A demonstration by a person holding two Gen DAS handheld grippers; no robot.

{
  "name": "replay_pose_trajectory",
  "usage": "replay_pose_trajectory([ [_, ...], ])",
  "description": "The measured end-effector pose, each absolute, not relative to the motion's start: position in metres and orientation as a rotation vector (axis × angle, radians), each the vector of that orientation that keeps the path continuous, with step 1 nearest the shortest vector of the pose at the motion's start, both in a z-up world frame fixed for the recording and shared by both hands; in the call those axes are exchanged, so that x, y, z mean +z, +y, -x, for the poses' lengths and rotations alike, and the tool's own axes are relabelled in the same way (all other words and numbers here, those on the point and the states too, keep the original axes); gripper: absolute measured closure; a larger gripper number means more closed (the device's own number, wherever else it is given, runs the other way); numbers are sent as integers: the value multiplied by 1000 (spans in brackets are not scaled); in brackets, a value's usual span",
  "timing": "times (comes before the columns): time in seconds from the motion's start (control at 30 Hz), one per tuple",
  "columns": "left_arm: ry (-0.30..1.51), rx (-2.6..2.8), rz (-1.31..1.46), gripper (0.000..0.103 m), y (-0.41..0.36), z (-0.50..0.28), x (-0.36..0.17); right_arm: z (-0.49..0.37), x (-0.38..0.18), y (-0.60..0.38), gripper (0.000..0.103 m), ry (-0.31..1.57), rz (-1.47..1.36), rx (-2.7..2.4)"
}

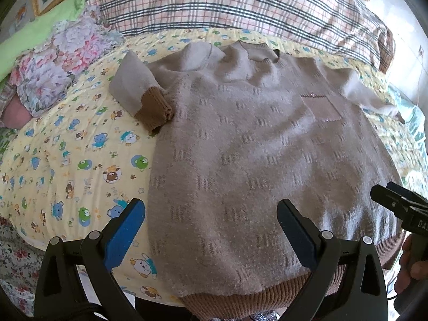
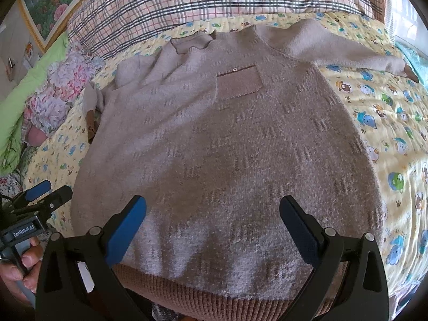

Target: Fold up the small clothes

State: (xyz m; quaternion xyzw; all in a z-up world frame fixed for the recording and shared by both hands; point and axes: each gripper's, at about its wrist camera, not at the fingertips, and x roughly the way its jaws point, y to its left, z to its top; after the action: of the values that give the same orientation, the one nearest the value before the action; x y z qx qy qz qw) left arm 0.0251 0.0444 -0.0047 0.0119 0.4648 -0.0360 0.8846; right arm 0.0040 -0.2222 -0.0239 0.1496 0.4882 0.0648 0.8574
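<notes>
A small beige knit sweater (image 1: 256, 144) with brown ribbed hem, cuffs and a chest pocket lies face up on the bed; it also shows in the right wrist view (image 2: 222, 144). Its left sleeve (image 1: 139, 91) is bent inward, its right sleeve (image 2: 347, 50) stretches outward. My left gripper (image 1: 211, 230) is open and empty, above the hem's left part. My right gripper (image 2: 214, 227) is open and empty, above the hem's right part. Each gripper shows at the edge of the other's view: the right one (image 1: 398, 203), the left one (image 2: 45, 195).
A yellow cartoon-print blanket (image 1: 80, 160) covers the bed. A plaid pillow (image 1: 240, 2) lies behind the sweater. Floral clothes (image 1: 61, 61) and a green cover (image 1: 34, 32) lie at the left. Framed pictures (image 2: 45, 5) hang on the wall.
</notes>
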Motion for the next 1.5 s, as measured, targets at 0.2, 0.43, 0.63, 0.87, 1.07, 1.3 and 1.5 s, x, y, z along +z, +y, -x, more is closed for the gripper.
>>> replay_pose_trajectory([
  [0.2,954,-54,-17,4,47,-27,-2,0,-22,-227,3,1020,-328,135],
  [0.43,955,-49,-22,4,45,-31,-2,-4,-22,-232,3,1023,-339,134],
  [0.63,965,-44,-21,4,44,-38,-4,-10,-21,-237,3,1023,-352,139],
  [0.87,974,-48,-28,4,40,-54,-7,-20,-26,-253,3,1024,-407,127],
  [1.07,968,-53,-21,4,36,-76,-7,-33,-27,-280,3,1012,-443,83],
  [1.3,972,-86,33,4,31,-111,-6,-50,-28,-341,3,975,-546,2],
  [1.5,972,-102,87,4,29,-152,-3,-64,-32,-421,3,921,-694,-98],
])
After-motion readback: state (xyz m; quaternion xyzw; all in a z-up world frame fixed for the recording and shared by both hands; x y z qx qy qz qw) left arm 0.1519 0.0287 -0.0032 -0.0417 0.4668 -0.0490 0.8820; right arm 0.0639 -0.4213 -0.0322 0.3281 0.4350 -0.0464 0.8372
